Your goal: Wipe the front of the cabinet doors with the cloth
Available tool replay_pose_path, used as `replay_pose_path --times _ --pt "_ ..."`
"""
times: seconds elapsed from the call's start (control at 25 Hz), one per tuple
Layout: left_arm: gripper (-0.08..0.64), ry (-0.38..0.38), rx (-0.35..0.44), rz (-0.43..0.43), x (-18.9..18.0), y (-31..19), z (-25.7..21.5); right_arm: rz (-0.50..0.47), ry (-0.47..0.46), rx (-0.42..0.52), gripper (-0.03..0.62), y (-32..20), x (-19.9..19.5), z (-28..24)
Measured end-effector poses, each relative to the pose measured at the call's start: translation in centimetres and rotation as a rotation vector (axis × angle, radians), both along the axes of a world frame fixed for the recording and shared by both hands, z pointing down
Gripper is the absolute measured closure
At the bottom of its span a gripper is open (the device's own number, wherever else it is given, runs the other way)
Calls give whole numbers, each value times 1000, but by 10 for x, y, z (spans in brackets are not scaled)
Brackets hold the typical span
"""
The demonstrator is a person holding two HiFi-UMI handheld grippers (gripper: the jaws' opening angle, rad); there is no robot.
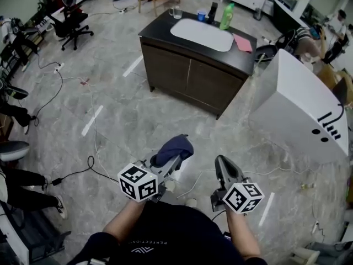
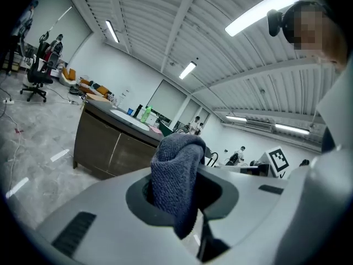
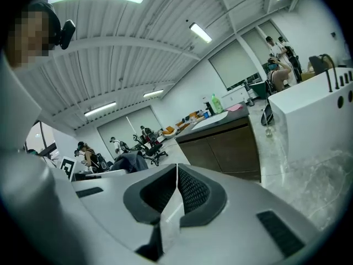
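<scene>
A: Where is the cloth held?

B: The cloth [image 2: 176,173] is pinched in the left claw [image 1: 176,159]. A dark blue fold is seen standing up between the jaws and drooping over their front. The right claw [image 3: 176,189] is pressed together on nothing, its jaws met along one seam.

A: And where is the cabinet to be found from there?

B: The cabinet [image 1: 190,76] is seen straight ahead of both claws and well apart from them, with open floor [image 1: 127,120] between. Its long axis is laid from upper left to lower right in the head view, so the two doors [image 1: 212,87] are turned towards the claws at a slight slant. No door is touched, and wiping is judged not to have begun.

A: Which claw is better placed?

B: The left, since the cloth is carried there, and the left door [image 1: 165,65] lies almost in line with it. The right claw is placed nearer the cabinet's right corner. An approach across the floor is judged to be needed first.

A: Can any writing be read?

B: Little. Pale print on the dark shirt [image 1: 160,231] seems to begin "PERFECTION", but this cannot be confirmed at that size. Nothing can be read on the green bottle [image 1: 226,16] on the worktop [image 1: 157,29]. Only square markers are shown on the cubes [image 1: 138,182].
</scene>
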State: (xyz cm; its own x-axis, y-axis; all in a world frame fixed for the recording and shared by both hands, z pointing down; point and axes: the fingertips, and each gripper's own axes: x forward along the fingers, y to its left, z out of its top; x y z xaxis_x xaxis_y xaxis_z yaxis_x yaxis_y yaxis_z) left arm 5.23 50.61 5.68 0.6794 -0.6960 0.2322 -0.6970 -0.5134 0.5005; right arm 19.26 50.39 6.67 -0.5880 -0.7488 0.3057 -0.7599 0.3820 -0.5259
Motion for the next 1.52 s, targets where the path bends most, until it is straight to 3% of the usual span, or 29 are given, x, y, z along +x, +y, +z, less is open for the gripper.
replay_pose_path --times 0.2,0.36,0.52,0.76,1.12,1.52 --pt "497 25 -18 27 -24 -20 2 11 -45 -40 555 -20 -30 4" --pt "497 24 -23 28 -48 -35 5 -5 22 -26 555 -32 -57 8" --pt "497 11 -34 41 -58 -44 10 1 28 -42 555 -40 -66 16" --pt "497 11 -58 -19 -69 -67 22 -34 41 -46 555 -77 -71 22" --pt "492 15 11 -4 -38 -142 16 -153 89 4 555 -162 -65 18" --pt "492 -63 -4 -29 0 -217 26 -197 66 34 555 -238 -30 17"
